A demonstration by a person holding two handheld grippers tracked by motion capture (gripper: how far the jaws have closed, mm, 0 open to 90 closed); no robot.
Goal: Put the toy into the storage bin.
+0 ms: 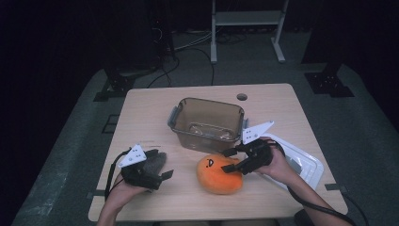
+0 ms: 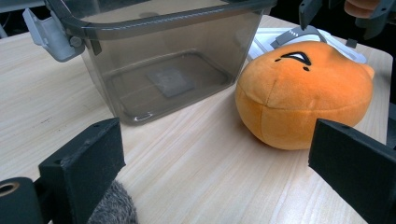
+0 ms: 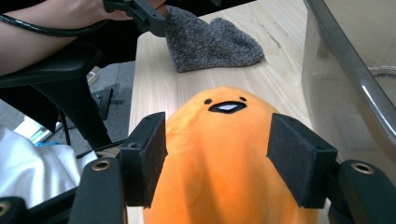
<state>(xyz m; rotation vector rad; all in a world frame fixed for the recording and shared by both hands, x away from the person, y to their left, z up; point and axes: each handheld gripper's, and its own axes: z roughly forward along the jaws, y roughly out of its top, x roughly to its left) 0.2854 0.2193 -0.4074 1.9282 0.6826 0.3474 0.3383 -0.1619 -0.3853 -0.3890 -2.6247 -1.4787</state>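
Packing: orange plush toy and grey fuzzy cloth are judged to be bound for the clear bin; neither is in it yet.
Bin: stands upright at mid-worktop, lid off; nothing soft is seen inside, only a flat pale patch on its floor in the left gripper view.
Lid: white lid is lying flat at the right side of the worktop, partly hidden under the right hand.
Plush: rests on the worktop just in front of the bin, face up, not lifted as far as can be told.
Right gripper: jaws are spread, one pad on each side of the plush; pads are at or very near the fabric, but no squeeze or dent is seen, so a grasp is not yet made.
Left gripper: jaws are parted wide, nothing is between them; the grey cloth is lying just under and beside the left pad.
Cloth: lies on the worktop at front left, well apart from the plush.
Done: bin opened, lid set aside, right jaws lined up on the plush.
Left: plush to be clamped, lifted and dropped into the bin; cloth likely after it; lid probably to be refitted.
Progress: judged early, first pick about to be closed.
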